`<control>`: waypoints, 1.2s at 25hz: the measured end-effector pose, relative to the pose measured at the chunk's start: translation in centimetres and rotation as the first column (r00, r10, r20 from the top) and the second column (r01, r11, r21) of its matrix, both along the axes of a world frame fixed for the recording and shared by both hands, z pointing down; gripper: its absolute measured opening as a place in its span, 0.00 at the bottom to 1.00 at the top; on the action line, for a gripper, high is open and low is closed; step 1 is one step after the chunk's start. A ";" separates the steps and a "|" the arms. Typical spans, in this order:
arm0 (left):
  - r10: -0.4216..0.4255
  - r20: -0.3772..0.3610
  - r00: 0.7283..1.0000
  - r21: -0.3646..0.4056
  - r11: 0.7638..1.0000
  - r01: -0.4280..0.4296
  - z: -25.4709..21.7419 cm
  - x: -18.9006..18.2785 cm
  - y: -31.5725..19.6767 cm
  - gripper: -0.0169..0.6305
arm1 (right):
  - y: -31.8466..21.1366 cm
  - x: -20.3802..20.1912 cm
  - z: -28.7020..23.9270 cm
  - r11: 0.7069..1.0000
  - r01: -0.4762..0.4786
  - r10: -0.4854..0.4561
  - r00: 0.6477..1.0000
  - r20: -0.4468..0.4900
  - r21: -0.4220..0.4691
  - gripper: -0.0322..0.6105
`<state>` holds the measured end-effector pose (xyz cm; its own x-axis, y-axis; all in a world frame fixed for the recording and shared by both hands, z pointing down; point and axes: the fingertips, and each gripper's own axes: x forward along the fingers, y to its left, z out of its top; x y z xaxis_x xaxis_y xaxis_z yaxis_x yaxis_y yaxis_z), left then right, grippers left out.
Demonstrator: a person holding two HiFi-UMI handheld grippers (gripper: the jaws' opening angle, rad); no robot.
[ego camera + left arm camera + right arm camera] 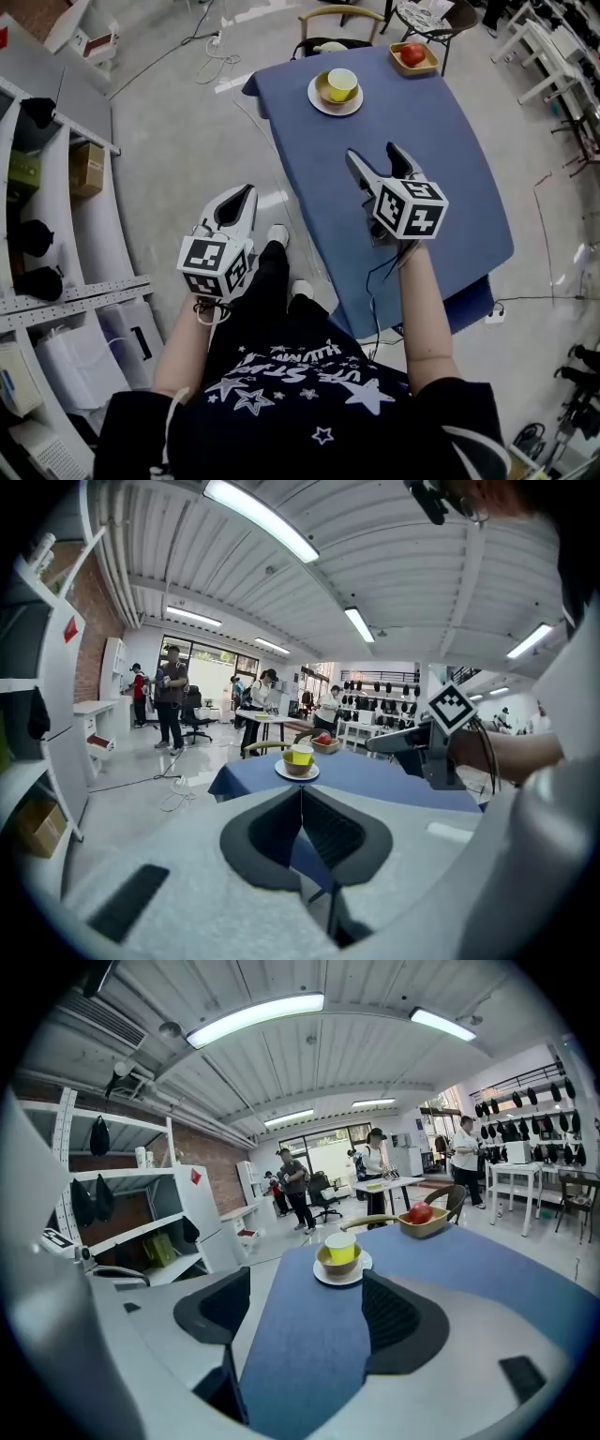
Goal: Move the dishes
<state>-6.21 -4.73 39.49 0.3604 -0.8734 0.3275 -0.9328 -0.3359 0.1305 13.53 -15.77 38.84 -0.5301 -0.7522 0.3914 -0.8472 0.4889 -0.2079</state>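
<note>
A white plate (pixel 336 97) stands at the far end of the blue table (pixel 441 150), carrying a mustard bowl with a yellow-green cup (pixel 341 82) inside. The same stack shows in the right gripper view as the cup (pixel 340 1248) on the plate (pixel 359 1272), and small in the left gripper view as the plate (pixel 298 773). A wooden tray with a red apple (pixel 413 53) sits at the far right corner. My right gripper (pixel 377 161) hovers open over the table's middle, well short of the plate. My left gripper (pixel 238 202) is shut and empty, left of the table above the floor.
A wooden chair (pixel 341 13) stands behind the table's far edge. White shelving (pixel 66 216) with boxes and dark items runs along the left. Cables (pixel 217 58) lie on the grey floor. Several people stand far off in the room (pixel 296 1185).
</note>
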 end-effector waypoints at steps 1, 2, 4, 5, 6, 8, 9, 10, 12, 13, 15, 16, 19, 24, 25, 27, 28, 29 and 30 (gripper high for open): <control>0.015 0.001 1.000 -0.003 1.000 -0.015 0.2 -0.1 -1.1 0.06 | -1.0 -0.4 0.1 1.000 -0.005 0.005 1.000 0.006 0.006 0.62; 0.031 0.002 1.000 -0.007 1.000 -0.031 0.5 -0.3 -2.2 0.06 | -1.9 -0.7 0.2 1.000 -0.012 0.012 1.000 0.011 0.013 0.62; 0.058 0.004 0.998 -0.012 0.998 -0.058 1.0 -0.8 -4.3 0.06 | -3.7 -1.5 0.5 0.999 -0.028 0.028 1.000 0.013 0.019 0.62; 0.071 0.001 0.997 -0.012 0.997 -0.071 1.1 -1.0 -5.5 0.06 | -4.5 -1.8 0.8 0.999 -0.038 0.038 0.999 0.009 0.017 0.62; 0.083 -0.004 0.997 -0.011 0.996 -0.083 1.1 -1.2 -6.7 0.06 | -5.4 -2.1 1.0 0.999 -0.049 0.049 0.999 0.001 0.012 0.62; 0.104 -0.017 0.994 -0.008 0.995 -0.104 1.1 -1.6 -9.2 0.06 | -7.3 -2.4 1.3 0.998 -0.071 0.071 0.997 -0.031 0.000 0.62; 0.113 -0.022 0.993 -0.007 0.994 -0.113 1.1 -1.7 -10.3 0.06 | -8.3 -2.6 1.5 0.997 -0.079 0.079 0.996 -0.052 -0.004 0.62; 0.122 -0.025 0.992 -0.007 0.992 -0.122 1.2 -1.9 -11.4 0.06 | -9.3 -2.8 1.7 0.996 -0.086 0.085 0.994 -0.074 -0.005 0.62; 0.142 -0.025 0.990 -0.006 0.990 -0.142 1.4 -2.4 -13.3 0.06 | -11.3 -3.4 2.1 0.996 -0.091 0.090 0.988 -0.121 0.001 0.62; 0.149 -0.023 0.988 -0.005 0.989 -0.150 1.5 -2.5 -14.2 0.06 | -12.3 -3.7 2.2 0.996 -0.089 0.089 0.986 -0.144 0.006 0.62; 0.158 -0.024 0.987 -0.002 0.987 -0.158 1.6 -2.9 -15.8 0.06 | -14.1 -4.2 2.7 0.997 -0.077 0.078 0.981 -0.178 0.014 0.62; 0.160 -0.027 0.987 -0.003 0.987 -0.160 1.7 -3.0 -16.5 0.06 | -15.0 -4.5 3.0 0.998 -0.067 0.069 0.979 -0.190 0.016 0.62; 0.163 -0.037 0.986 -0.013 0.986 -0.164 2.0 -3.3 -18.0 0.06 | -16.9 -5.4 4.1 0.999 -0.046 0.047 0.975 -0.216 0.009 0.62; 0.169 -0.060 0.984 -0.044 0.984 -0.171 3.1 -3.8 -20.0 0.06 | -20.2 -5.8 5.2 0.998 -0.061 0.059 0.979 -0.195 -0.004 0.63; 0.172 -0.066 0.983 -0.055 0.983 -0.176 3.4 -3.8 -20.3 0.06 | -20.7 -5.9 5.9 0.998 -0.055 0.049 0.978 -0.203 -0.025 0.64; 0.185 -0.075 0.980 -0.075 0.979 -0.191 4.1 -3.4 -21.1 0.06 | -21.4 -6.0 7.2 0.997 -0.041 0.024 0.975 -0.221 -0.071 0.67; 0.194 -0.078 0.978 -0.082 0.976 -0.201 4.3 -3.1 -21.4 0.06 | -21.6 -6.1 7.7 0.996 -0.034 0.013 0.974 -0.228 -0.088 0.67; 0.204 -0.079 0.976 -0.087 0.974 -0.211 4.5 -2.7 -21.7 0.06 | -21.9 -6.1 8.1 0.995 -0.028 0.004 0.972 -0.235 -0.097 0.68; 0.213 -0.080 0.974 -0.089 0.971 -0.220 4.6 -2.4 -22.0 0.06 | -22.1 -6.2 8.4 0.995 -0.021 -0.003 0.970 -0.245 -0.098 0.68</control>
